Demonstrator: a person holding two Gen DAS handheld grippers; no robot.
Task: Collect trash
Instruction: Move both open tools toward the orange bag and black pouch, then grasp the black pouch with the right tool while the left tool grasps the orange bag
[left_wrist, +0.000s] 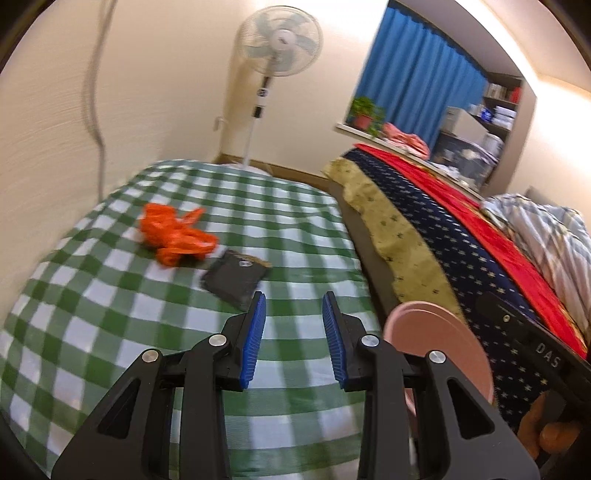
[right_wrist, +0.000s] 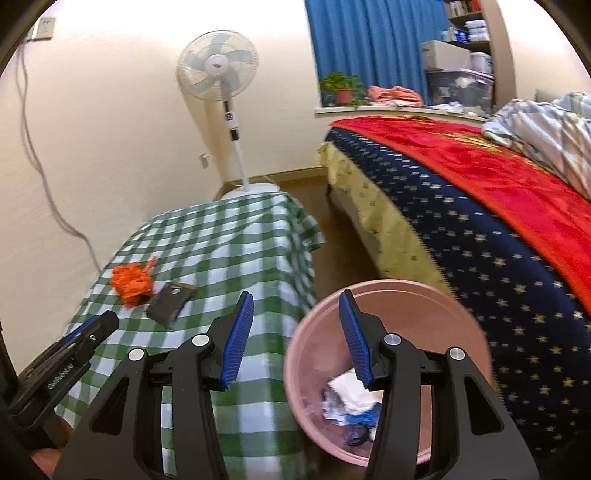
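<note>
With both jaws apart and empty, your left gripper (left_wrist: 293, 325) faces the black wrapper (left_wrist: 236, 278) just ahead; your right gripper (right_wrist: 297, 332) hangs over the pink bin (right_wrist: 458, 321) beside the surface (right_wrist: 236, 236)

Legible text: "DAS" in pale letters on the black body of the right hand-held gripper (left_wrist: 532, 354), seen from the left wrist; lettering on the left hand-held gripper (right_wrist: 74, 354) and the dark packet (left_wrist: 236, 277) is too blurred to read

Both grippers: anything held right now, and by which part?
Nothing held. Left gripper has open, empty jaws above the checked cloth. Right gripper is open and empty too, over the pink bin.
</note>
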